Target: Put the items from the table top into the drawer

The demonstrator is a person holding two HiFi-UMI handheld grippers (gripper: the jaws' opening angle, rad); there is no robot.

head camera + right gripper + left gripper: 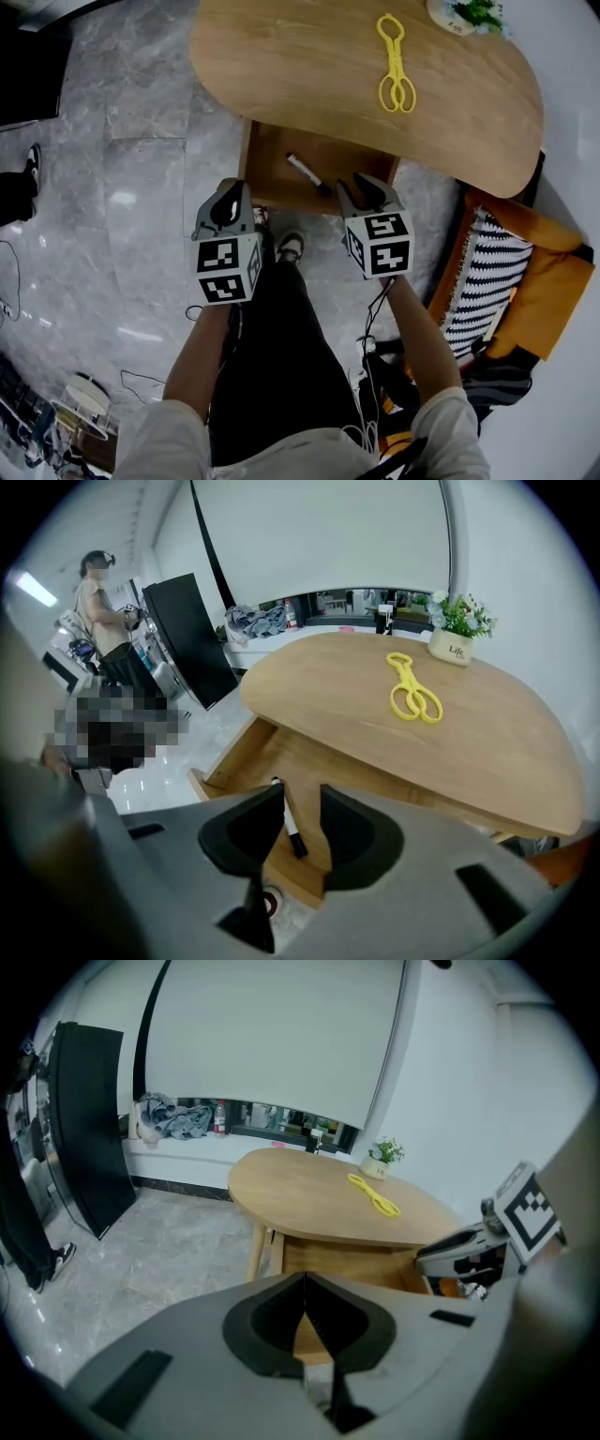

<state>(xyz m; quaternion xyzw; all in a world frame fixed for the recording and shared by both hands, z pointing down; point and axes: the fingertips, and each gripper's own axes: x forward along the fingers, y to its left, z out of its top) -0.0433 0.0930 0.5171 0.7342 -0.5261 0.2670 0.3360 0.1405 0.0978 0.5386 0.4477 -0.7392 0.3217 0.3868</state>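
Observation:
A black marker (307, 173) lies loose in the open wooden drawer (272, 169) under the oval wooden table (309, 66). Yellow plastic tongs (395, 64) rest on the table top, far side. My right gripper (366, 192) hovers over the drawer's front edge, open. In the right gripper view the marker (289, 827) shows through the gap of my right gripper (302, 794), lying below on the drawer (244, 752) floor, not touched. My left gripper (228, 202) hangs in front of the drawer's left corner, shut and empty; in its own view my left gripper (305, 1283) has its tips meeting.
A small potted plant (464, 14) stands at the table's far right edge. An orange chair with a striped cushion (506, 272) is close on the right. Cables lie on the grey floor. A black panel (89, 1129) and a standing person (98, 602) are off to the left.

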